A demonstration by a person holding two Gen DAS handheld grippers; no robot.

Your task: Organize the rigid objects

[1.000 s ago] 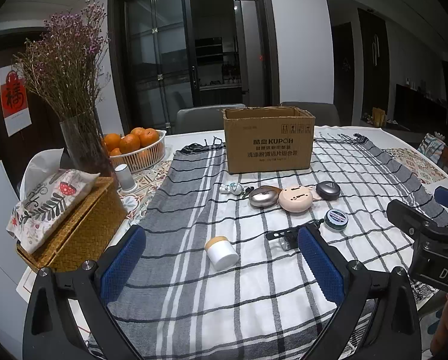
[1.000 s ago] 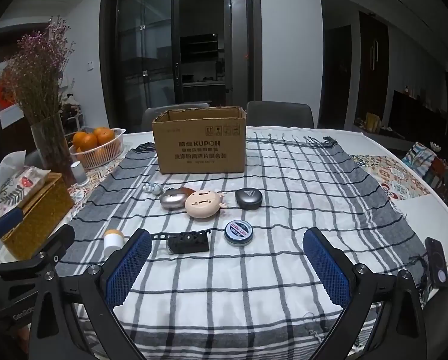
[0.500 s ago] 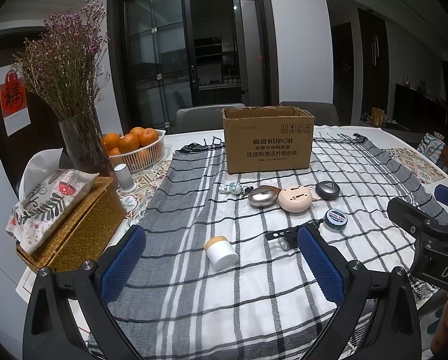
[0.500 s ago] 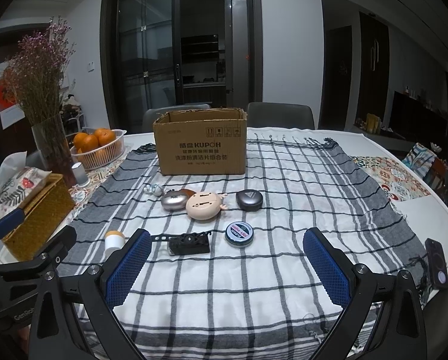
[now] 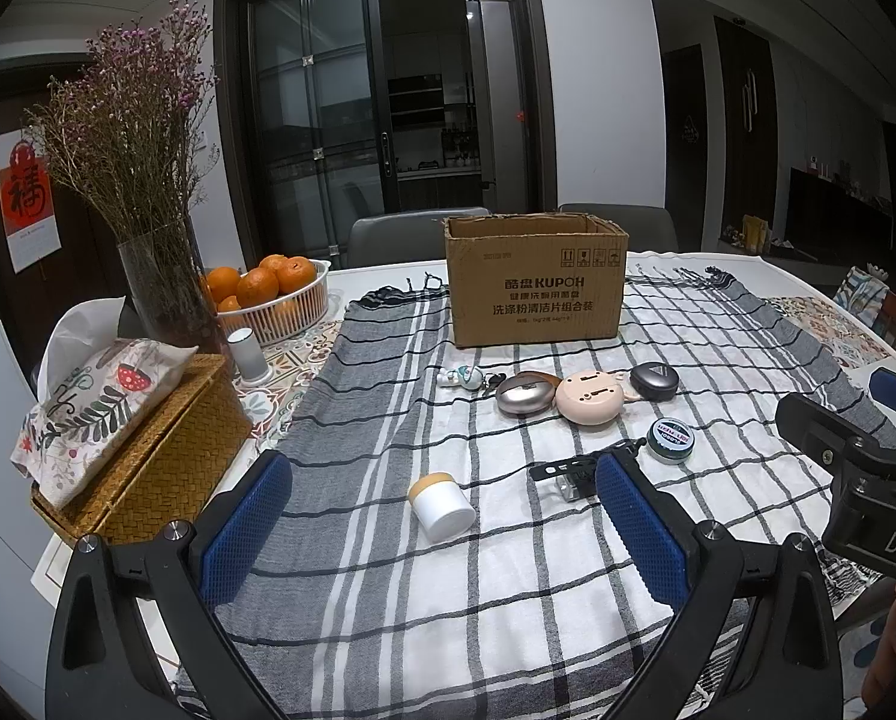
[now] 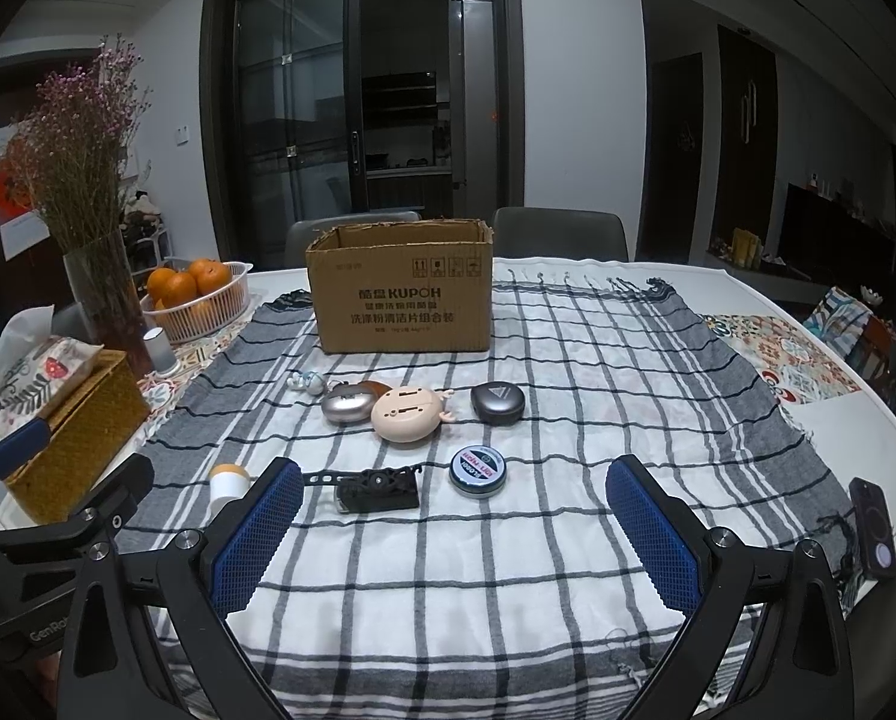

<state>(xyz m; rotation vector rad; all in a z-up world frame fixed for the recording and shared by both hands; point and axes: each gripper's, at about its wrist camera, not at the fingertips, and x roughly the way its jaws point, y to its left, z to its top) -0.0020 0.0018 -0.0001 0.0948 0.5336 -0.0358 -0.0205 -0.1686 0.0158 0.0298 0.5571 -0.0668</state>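
An open cardboard box (image 5: 535,282) (image 6: 399,294) stands at the back of the plaid cloth. In front of it lie a small figurine keychain (image 5: 466,377), a silver case (image 5: 524,393), a pink case (image 5: 589,397) (image 6: 407,414), a dark grey case (image 5: 653,380) (image 6: 497,401), a round tin (image 5: 670,439) (image 6: 478,469), a black clip-like object (image 6: 378,489) and a white jar with a tan lid (image 5: 440,503) (image 6: 228,480). My left gripper (image 5: 441,522) is open above the jar's near side. My right gripper (image 6: 454,528) is open, just short of the tin.
At the left stand a wicker tissue box (image 5: 147,444), a glass vase of dried flowers (image 5: 159,294), a basket of oranges (image 5: 273,300) and a small white cylinder (image 5: 246,354). A phone (image 6: 874,525) lies at the table's right edge. Chairs stand behind the box.
Nothing has visibly moved except a slight drift of the right wrist view; both grippers stay open and empty.
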